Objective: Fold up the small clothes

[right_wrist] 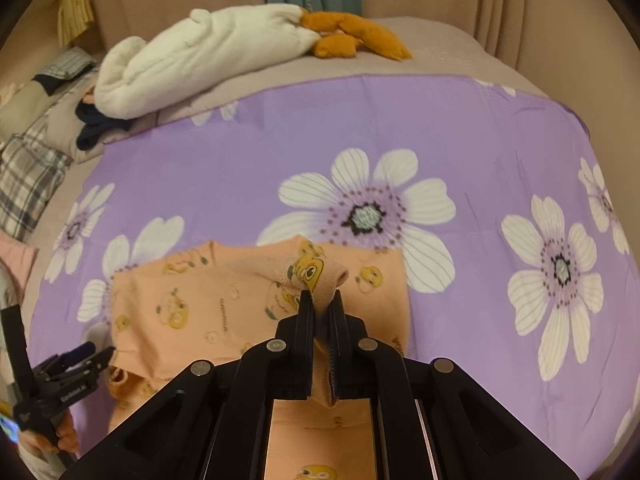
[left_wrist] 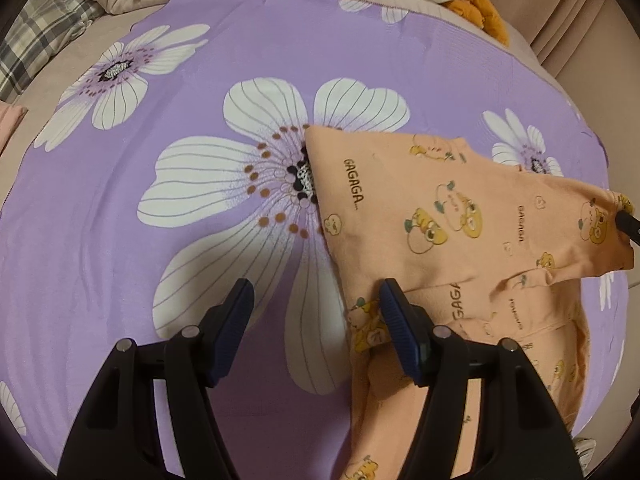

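A purple flowered sheet (left_wrist: 224, 52) covers most of the bed, spread flat over a beige cover (right_wrist: 432, 44) that shows past its far edge. Only the right wrist view takes in that far side fully: a rolled white blanket (right_wrist: 192, 60) with an orange plush piece (right_wrist: 360, 36) at its end, a dark garment (right_wrist: 96, 128) tucked under it, and plaid fabric (right_wrist: 28, 176) off to the left. The left wrist view catches these only as slivers along its top rim.

The peach printed garment (left_wrist: 432, 200) lies on the near right part of the sheet, partly folded, one corner reaching the dark centre of the large white flower (left_wrist: 256, 200). To the left of the garment the sheet lies bare and wide; in the right wrist view there is also bare sheet to the right of it, out to the sheet's edge.

The right gripper (right_wrist: 322, 300) pinches a bunched cuff or hem of the garment, lifting it off the rest; the left view shows only its tip at the frame edge. The left gripper (left_wrist: 316, 292) is spread wide, its right finger over the garment's edge and its left finger over bare sheet, holding nothing.
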{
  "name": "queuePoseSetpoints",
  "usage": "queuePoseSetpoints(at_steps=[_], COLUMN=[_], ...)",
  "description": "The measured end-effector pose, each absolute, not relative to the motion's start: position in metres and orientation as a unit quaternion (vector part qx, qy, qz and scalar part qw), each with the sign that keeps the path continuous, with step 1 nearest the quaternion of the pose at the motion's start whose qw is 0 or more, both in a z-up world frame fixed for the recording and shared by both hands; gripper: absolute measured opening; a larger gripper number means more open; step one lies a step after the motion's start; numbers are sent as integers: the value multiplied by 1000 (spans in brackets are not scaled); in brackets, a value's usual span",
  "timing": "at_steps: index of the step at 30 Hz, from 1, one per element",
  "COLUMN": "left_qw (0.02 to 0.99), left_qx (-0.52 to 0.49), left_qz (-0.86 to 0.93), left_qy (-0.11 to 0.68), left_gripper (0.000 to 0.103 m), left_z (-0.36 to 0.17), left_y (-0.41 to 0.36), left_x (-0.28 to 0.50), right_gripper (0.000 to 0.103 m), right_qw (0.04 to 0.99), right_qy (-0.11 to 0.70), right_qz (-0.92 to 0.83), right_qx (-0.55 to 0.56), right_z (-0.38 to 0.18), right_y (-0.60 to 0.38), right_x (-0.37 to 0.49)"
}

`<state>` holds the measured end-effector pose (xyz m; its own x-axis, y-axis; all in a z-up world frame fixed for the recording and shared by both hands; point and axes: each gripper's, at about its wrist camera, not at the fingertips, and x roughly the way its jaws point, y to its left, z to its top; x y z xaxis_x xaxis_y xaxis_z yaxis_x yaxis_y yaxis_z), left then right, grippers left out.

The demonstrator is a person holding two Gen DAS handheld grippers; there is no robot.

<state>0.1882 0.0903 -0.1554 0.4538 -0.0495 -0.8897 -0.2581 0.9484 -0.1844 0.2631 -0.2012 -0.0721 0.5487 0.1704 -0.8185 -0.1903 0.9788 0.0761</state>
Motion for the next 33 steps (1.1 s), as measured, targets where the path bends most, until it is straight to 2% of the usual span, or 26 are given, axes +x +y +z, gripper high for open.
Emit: queuePoseSetpoints(at_steps=[24,27,30,31,33], left_qw=[843,842,845,847,852], left_qx=[-135,-150,-171,-176,-185], left_qz=[58,52,38,33,18], left_qy=[518,515,506,500,489], left_gripper=[69,66,66,66,66], left_z=[-166,-161,-152,-148,-140], left_y=[97,100,103,102,99], left_x=[192,188,180,178,172], right_gripper=[8,8,21,30,32], right_qw=[839,840,849,852,853], right_qy=[541,537,523,518,517], right_qz=[55,66,57,51,46], right_qx=[33,54,58,55,57], right_z=[-147,-143,-133,-129,-125], right_y=[-247,-256,-268,-272,-279], right_x=[307,305,300,297,292])
